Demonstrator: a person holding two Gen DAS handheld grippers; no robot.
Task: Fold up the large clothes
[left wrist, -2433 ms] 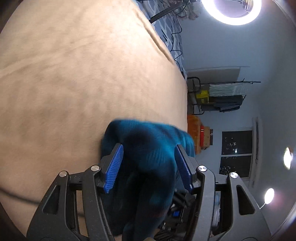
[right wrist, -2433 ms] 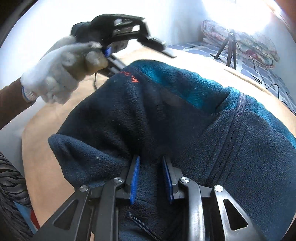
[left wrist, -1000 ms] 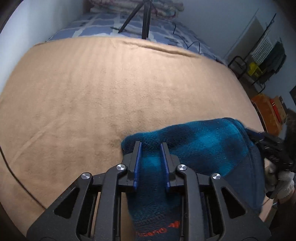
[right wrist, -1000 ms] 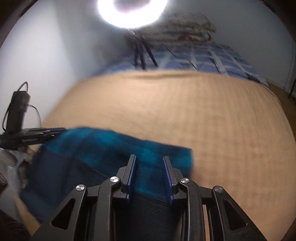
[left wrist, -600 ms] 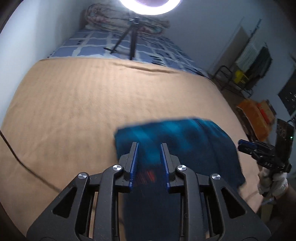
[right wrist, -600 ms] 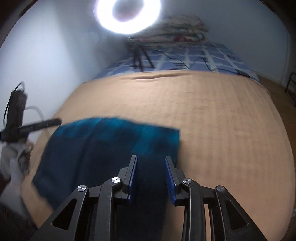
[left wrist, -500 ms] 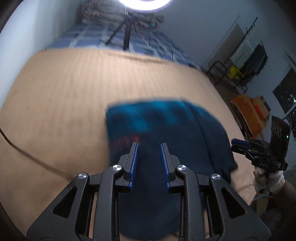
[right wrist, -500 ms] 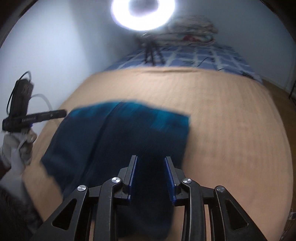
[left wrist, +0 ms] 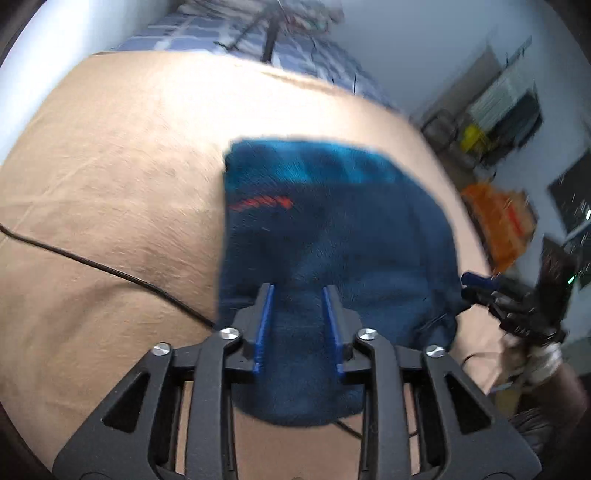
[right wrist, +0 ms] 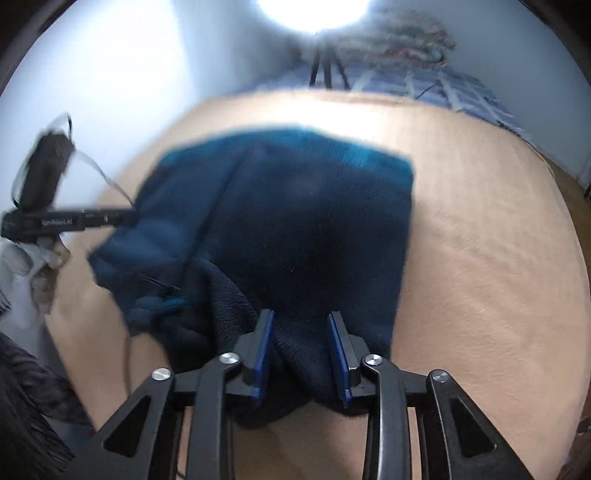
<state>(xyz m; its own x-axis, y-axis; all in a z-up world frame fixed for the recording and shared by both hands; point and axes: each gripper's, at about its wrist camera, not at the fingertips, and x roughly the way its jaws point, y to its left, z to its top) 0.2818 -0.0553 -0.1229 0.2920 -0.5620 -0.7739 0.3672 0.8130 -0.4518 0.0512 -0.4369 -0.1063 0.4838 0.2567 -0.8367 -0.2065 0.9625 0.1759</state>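
Tan blanket (left wrist: 110,147) around spread fleece (left wrist: 332,221)

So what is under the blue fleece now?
The fleece lies on the tan blanket, which shows all around it. A black cable runs under its left edge and comes out at the near edge. The rest beneath is covered.

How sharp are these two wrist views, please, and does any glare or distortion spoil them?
Left wrist view: motion blur smears the blue fleece and the room at right; the left gripper stays crisp; fisheye bending curves the tan blanket. Right wrist view: the ring light blows out the top, the fleece edges are soft, the right gripper is sharp.
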